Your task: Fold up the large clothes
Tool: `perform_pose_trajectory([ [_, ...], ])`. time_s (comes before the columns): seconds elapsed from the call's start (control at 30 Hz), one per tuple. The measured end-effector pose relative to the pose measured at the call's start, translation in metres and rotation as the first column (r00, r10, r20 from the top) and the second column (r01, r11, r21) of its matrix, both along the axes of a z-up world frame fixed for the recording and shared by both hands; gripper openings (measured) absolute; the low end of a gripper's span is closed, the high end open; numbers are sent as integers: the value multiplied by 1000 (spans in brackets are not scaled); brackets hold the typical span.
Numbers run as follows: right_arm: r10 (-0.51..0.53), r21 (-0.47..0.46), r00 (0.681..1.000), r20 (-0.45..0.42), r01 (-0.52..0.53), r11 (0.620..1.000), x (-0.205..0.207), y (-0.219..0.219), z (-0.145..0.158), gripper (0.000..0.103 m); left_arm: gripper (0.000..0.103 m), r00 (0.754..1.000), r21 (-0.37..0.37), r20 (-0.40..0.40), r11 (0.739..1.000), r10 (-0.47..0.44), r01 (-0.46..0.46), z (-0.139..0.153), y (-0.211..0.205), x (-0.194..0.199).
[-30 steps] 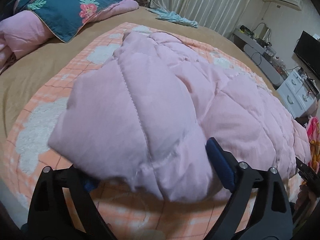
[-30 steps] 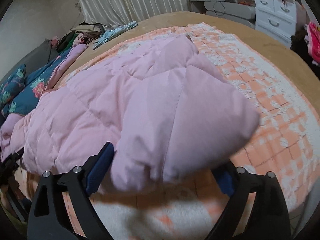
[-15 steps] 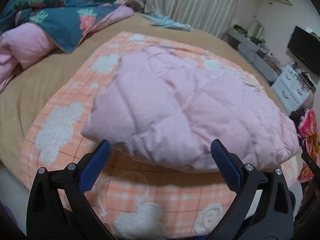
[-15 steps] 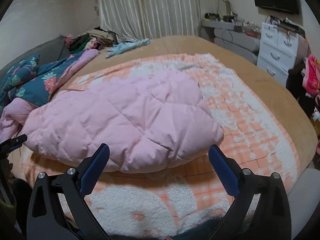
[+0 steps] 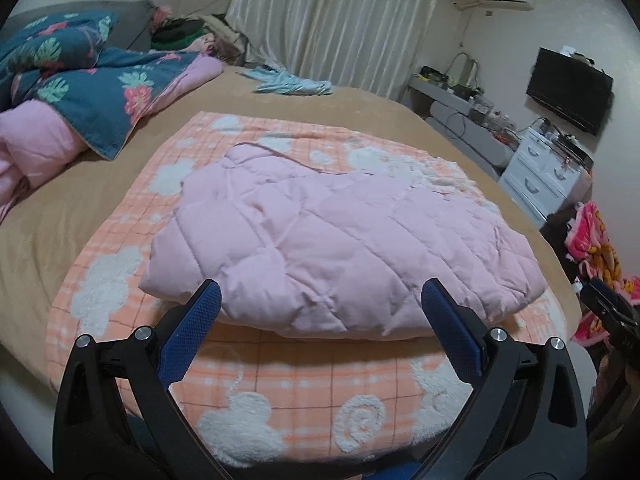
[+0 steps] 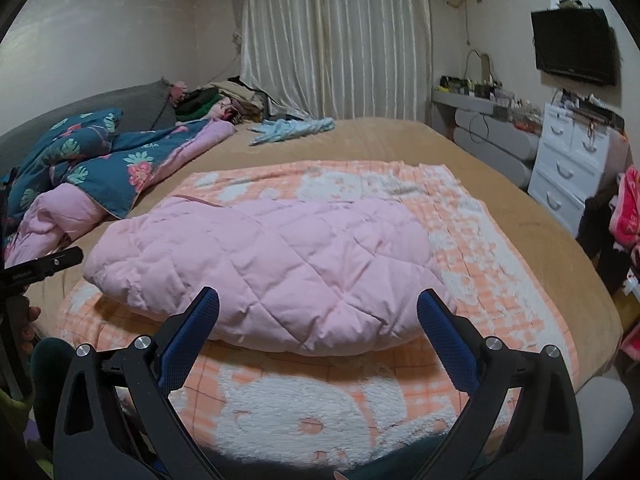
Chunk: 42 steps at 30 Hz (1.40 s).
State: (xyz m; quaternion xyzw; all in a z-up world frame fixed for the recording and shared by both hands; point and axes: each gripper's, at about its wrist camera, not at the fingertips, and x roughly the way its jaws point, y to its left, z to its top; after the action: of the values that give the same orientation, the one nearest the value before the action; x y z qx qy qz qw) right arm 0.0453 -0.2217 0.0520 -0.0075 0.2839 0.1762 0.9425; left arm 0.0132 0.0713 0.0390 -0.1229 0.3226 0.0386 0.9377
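Observation:
A pink quilted padded garment (image 5: 332,240) lies folded in a thick bundle on an orange-and-white plaid blanket (image 5: 304,404) on the bed; it also shows in the right wrist view (image 6: 272,264). My left gripper (image 5: 320,312) is open and empty, held back just short of the bundle's near edge. My right gripper (image 6: 318,310) is open and empty too, a little before the bundle's near edge. The left gripper's tip shows at the left edge of the right wrist view (image 6: 44,266).
A blue floral duvet (image 5: 80,80) and pink bedding are heaped at the bed's left. A light blue cloth (image 5: 292,84) lies at the far side. White drawers (image 6: 572,168), a grey shelf and a wall TV (image 6: 576,46) stand on the right. Pink clothes (image 5: 596,240) hang at the right edge.
Both grippers let go of the pink garment's folded-over edge and drew back toward me. The garment now rests flat and folded on the blanket.

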Motion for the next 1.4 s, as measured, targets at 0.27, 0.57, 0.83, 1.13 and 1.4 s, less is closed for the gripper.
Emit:
perform_pose_trajectory([
  [0.27,41,-20,999,27,-41,999,-20,23,5,99,94,999,4,18,1000,-29,29,0,-24,-12],
  [0.57,64,-21,998,6,-64,998,-36,36,-9,99,94,998,4,22,998,-64,64,-12,-39,-21],
  [0.83,77,-15,996,-34,-78,997,-37,42,-26,99,94,998,8,-1,998,-69,69,-19,-44,-23],
  [1.13,91,-14,996,-18,-92,996,-40,46,-25,99,94,998,13,-11,998,-68,68,-21,-45,-24],
  [1.4,76,-8,997,-20,-76,997,-40,44,-24,99,94,998,16,-14,998,-56,57,-20,-42,-25],
])
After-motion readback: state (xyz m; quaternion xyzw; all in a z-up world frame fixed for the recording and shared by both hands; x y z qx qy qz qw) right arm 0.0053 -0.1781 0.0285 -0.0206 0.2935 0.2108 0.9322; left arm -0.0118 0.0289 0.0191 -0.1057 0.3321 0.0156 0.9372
